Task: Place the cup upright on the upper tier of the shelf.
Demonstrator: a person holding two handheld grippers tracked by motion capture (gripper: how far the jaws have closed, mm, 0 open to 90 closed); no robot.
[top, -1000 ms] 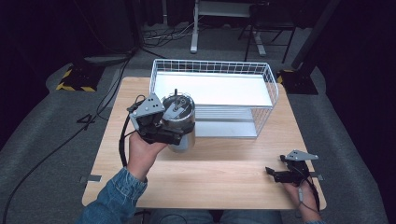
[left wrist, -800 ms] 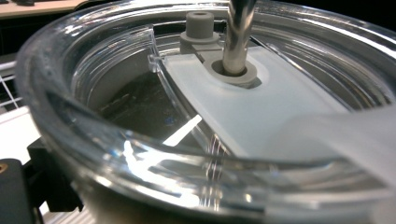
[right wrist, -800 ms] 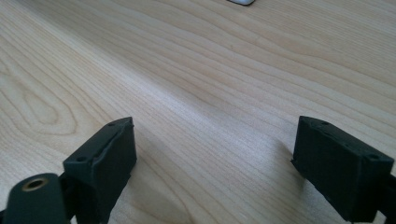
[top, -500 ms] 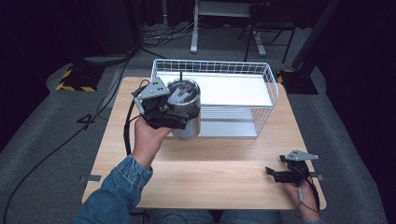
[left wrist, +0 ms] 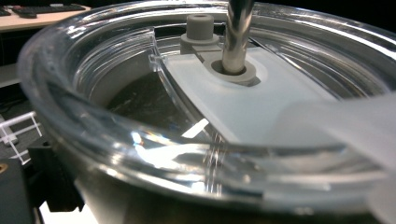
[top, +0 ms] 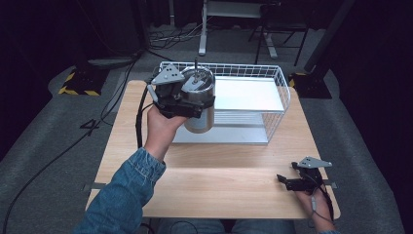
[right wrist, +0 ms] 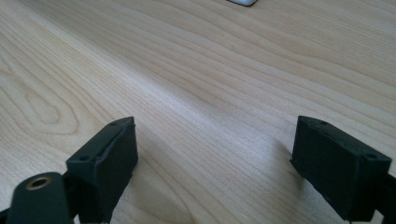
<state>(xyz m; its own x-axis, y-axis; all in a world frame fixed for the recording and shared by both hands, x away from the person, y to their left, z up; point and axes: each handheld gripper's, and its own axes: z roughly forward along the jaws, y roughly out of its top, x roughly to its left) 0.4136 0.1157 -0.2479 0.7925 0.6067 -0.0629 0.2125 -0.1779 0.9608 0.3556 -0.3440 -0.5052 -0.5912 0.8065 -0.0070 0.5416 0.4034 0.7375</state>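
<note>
A steel tumbler (top: 199, 105) with a clear lid (left wrist: 196, 116) and a metal straw (left wrist: 236, 35) hangs in the air over the front left corner of the white wire basket (top: 280, 92). My left gripper (top: 187, 101) is shut on the tumbler's upper part, and a hand in a denim sleeve holds it up. In the left gripper view the lid sits right against the camera and hides the jaws. My right gripper (top: 285, 181) rests low at the table's front right, its jaws wide apart over bare wood (right wrist: 210, 93) with nothing between them.
The wooden table (top: 219, 170) carries the wire basket at its back half, with a white shelf (top: 248, 95) inside it. Cables and desk legs lie on the dark floor behind. Black-and-yellow tape marks the floor at the far left.
My left gripper has lifted the tumbler from the table and carried it up and back, towards the basket's front left corner. The right gripper has stayed put.
</note>
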